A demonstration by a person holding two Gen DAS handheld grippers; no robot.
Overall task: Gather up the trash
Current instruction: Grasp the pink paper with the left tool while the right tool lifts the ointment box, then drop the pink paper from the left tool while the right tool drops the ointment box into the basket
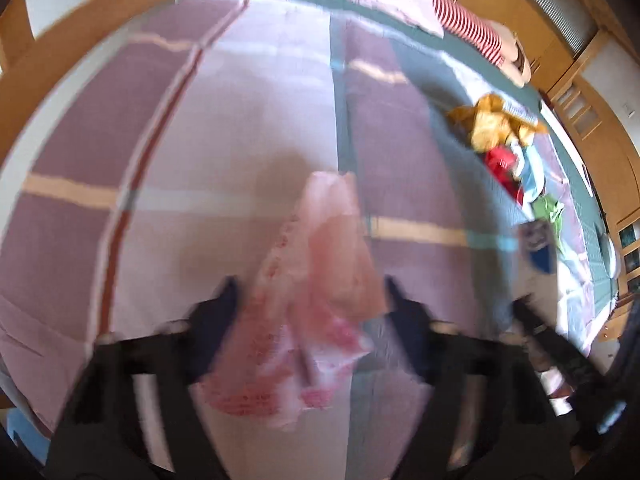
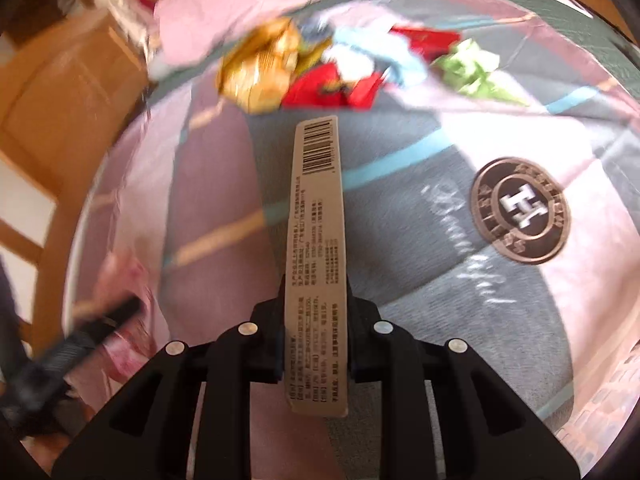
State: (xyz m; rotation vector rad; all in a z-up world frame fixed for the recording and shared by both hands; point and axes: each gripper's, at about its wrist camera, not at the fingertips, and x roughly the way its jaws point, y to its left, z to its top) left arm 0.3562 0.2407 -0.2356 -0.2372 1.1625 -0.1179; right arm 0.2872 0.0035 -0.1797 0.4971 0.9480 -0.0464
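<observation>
Your left gripper (image 1: pixel 308 300) hangs over the bedspread (image 1: pixel 240 120) with a pink bag (image 1: pixel 320 280) between its fingers (image 1: pixel 218 316), though blur hides any contact.

Tan barcoded packet (image 2: pixel 316 264) — crumpled wrappers (image 2: pixel 340 68) heaped beyond

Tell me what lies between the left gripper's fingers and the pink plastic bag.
Nothing visible does. The pink plastic bag already lies on the bedspread between the left gripper's two fingers, with only bare cloth at either side.
</observation>
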